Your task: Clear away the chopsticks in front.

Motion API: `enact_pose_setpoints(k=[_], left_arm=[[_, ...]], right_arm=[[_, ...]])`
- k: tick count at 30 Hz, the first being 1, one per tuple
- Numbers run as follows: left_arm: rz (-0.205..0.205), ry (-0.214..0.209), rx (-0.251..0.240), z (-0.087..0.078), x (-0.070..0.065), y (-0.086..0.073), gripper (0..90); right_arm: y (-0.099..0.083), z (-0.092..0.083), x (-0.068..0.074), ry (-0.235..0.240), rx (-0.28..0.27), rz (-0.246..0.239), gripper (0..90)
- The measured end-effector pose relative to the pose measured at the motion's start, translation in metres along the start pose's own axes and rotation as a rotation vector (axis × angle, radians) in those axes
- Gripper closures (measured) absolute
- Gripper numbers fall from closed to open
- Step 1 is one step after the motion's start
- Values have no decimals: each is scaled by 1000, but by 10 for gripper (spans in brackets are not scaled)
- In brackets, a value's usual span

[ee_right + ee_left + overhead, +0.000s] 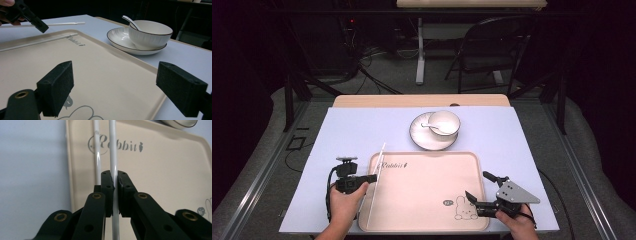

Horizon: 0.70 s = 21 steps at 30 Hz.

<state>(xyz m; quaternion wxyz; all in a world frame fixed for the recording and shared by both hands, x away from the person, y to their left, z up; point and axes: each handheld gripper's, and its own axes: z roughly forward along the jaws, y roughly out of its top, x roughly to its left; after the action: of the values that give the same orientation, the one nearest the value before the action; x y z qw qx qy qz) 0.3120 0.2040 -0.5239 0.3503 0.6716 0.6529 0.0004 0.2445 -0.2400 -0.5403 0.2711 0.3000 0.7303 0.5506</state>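
Left gripper [115, 173] clamped on a thin white rod [377, 180], probably a chopstick, long axis near-to-far over the tray's [427, 200] left rim. Your right gripper [477, 187] waits released, near right, well apart from it.

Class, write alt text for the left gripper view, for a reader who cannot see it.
Two black jaws of the left gripper are shut on a thin white chopstick held above a beige rectangular plastic tray printed with "Rabbit". A second white chopstick lies along the tray's left edge.
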Motion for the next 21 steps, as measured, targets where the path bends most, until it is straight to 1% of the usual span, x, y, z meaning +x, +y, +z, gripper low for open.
enact_pose_setpoints(k=[2, 3, 5, 10, 15, 21], left_arm=[[-11, -1, 3, 0, 2, -3, 850], [-8, 0, 8, -1, 3, -5, 850], [-16, 3, 6, -1, 4, -8, 850], [-11, 18, 22, -2, 5, -13, 850], [-11, 22, 30, -2, 7, -17, 850], [-26, 29, 35, -2, 9, -21, 850]], right_arm=[[0, 0, 0, 0, 0, 0, 141], [0, 0, 0, 0, 0, 0, 141], [0, 0, 0, 1, 0, 1, 140], [0, 0, 0, 1, 0, 0, 141], [0, 0, 0, 0, 3, 2, 141], [0, 0, 0, 1, 3, 2, 141]])
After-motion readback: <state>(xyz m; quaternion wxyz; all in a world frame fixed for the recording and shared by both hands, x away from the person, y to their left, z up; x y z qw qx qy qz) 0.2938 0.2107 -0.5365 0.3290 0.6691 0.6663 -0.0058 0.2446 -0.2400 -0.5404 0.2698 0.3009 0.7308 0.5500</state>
